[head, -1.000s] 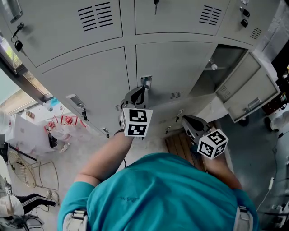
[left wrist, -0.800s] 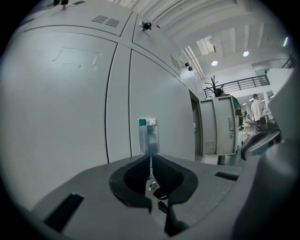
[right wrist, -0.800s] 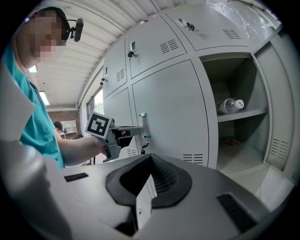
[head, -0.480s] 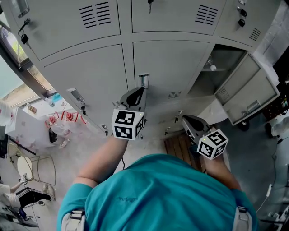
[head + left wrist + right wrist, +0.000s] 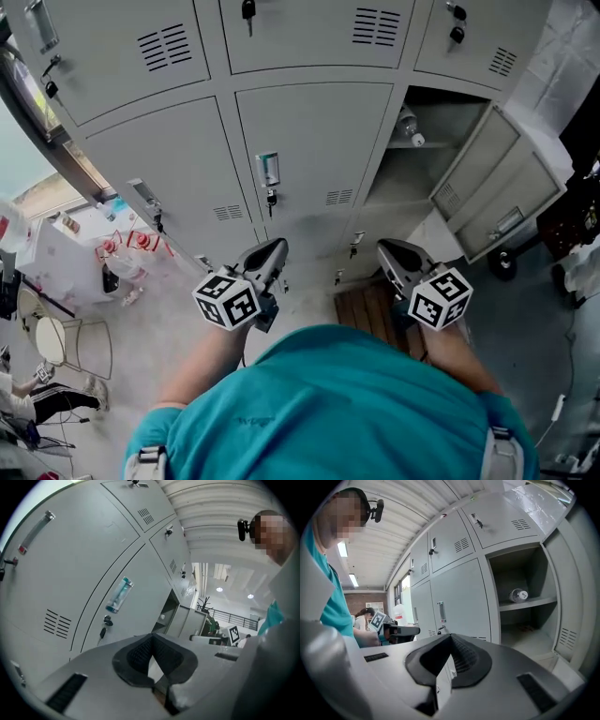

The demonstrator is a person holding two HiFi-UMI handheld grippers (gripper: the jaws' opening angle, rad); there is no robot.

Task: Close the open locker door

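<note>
The task's thing, the pale grey metal locker door [image 5: 502,202], stands swung wide on its right-hand hinge. It lies ahead of the right gripper [image 5: 387,251] and off to its right, well apart from the tips. The compartment it belongs to, an open grey locker bay [image 5: 525,578], is straight ahead of that claw. Inside, a clear plastic bottle [image 5: 518,595] lies on its side on the grey shelf [image 5: 534,603].

The right gripper's jaws are pressed together with nothing between them. That suits the job as it looks from here, since a door like this is pushed rather than grasped, and closed tips make a firm blunt end for pushing. It is also the nearer claw to the open door, so it seems the likely one to make the move.

The left gripper [image 5: 273,249] has its jaws closed and empty too. It is held low in front of a closed grey locker door with a chrome handle plate [image 5: 267,169], and a dark key [image 5: 271,199] hangs just below the plate. This claw touches neither, and it sits far to the left of the open door, so it appears to be only parked out of the way.

The closing push has not yet begun.
</note>
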